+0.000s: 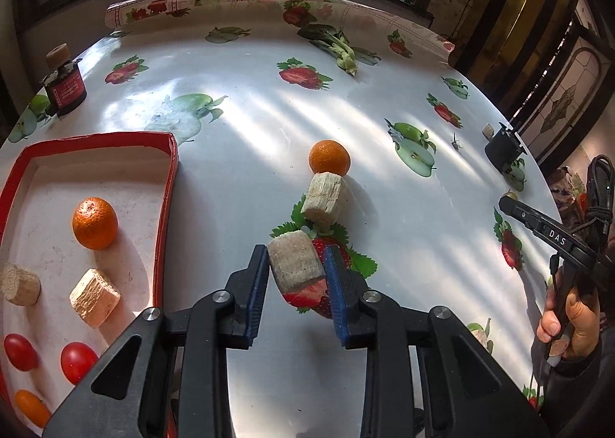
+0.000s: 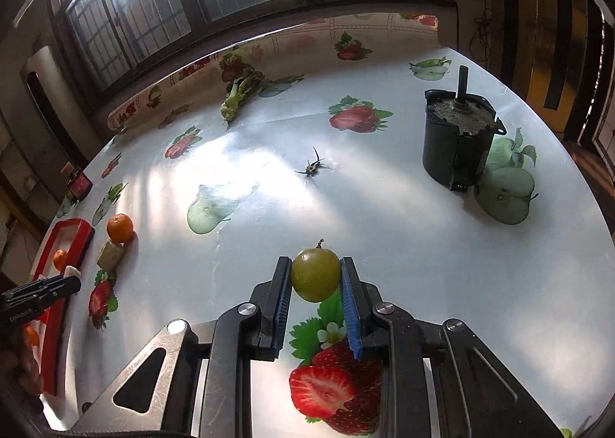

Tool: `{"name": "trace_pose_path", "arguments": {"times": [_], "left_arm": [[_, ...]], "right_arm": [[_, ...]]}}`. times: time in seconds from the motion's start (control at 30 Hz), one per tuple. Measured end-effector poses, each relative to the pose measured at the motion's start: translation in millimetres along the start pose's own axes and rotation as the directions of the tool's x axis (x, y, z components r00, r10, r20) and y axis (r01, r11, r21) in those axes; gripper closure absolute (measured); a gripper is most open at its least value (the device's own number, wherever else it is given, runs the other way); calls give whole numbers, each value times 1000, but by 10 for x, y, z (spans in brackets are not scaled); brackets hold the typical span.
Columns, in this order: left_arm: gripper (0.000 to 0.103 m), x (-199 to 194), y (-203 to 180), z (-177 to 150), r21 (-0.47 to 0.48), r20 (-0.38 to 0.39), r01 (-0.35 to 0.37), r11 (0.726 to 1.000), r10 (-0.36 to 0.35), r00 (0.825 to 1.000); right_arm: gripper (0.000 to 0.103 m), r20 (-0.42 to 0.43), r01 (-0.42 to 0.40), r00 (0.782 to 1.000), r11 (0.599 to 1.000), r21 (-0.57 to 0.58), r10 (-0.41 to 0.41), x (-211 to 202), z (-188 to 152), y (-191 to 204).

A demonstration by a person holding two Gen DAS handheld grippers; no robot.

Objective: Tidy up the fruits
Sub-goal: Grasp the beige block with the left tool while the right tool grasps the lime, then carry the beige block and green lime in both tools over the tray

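Observation:
My left gripper [image 1: 296, 259] is shut on a beige sugarcane chunk [image 1: 295, 259], held just above the table. Another sugarcane chunk [image 1: 322, 198] and a tangerine [image 1: 329, 157] lie beyond it. At the left, a red-rimmed tray [image 1: 169, 184] holds a tangerine [image 1: 94, 223], two sugarcane chunks [image 1: 94, 297], two cherry tomatoes [image 1: 78, 361] and a small orange fruit [image 1: 31, 407]. My right gripper [image 2: 315, 276] is shut on a green grape [image 2: 315, 275]. The tray [image 2: 57, 307], tangerine [image 2: 120, 228] and chunk [image 2: 110, 254] also show far left in the right wrist view.
The round table [image 1: 269, 100] has a fruit-print cloth. A dark jar [image 1: 64, 82] stands at the far left, leafy greens [image 1: 334, 44] at the back, a black motor [image 2: 457, 142] at the right and a small insect-like scrap [image 2: 312, 167] mid-table.

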State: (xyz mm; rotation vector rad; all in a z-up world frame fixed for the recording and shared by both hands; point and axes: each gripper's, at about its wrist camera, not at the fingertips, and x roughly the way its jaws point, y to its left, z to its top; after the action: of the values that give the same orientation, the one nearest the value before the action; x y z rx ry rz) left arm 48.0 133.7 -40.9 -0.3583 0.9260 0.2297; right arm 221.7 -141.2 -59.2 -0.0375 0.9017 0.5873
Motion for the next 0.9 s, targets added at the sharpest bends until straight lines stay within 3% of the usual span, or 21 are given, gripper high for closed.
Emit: {"name": "trace_pose_path", "arguments": {"times": [0.37, 0.9], "left_arm": [[76, -366, 248, -181, -43, 42, -42, 998, 43, 998], [76, -779, 826, -311, -116, 82, -141, 983, 151, 985]], "right_arm": [[78, -15, -115, 993, 987, -109, 114, -206, -185, 773], [78, -63, -274, 962, 933, -235, 267, -222, -273, 1904]]}}
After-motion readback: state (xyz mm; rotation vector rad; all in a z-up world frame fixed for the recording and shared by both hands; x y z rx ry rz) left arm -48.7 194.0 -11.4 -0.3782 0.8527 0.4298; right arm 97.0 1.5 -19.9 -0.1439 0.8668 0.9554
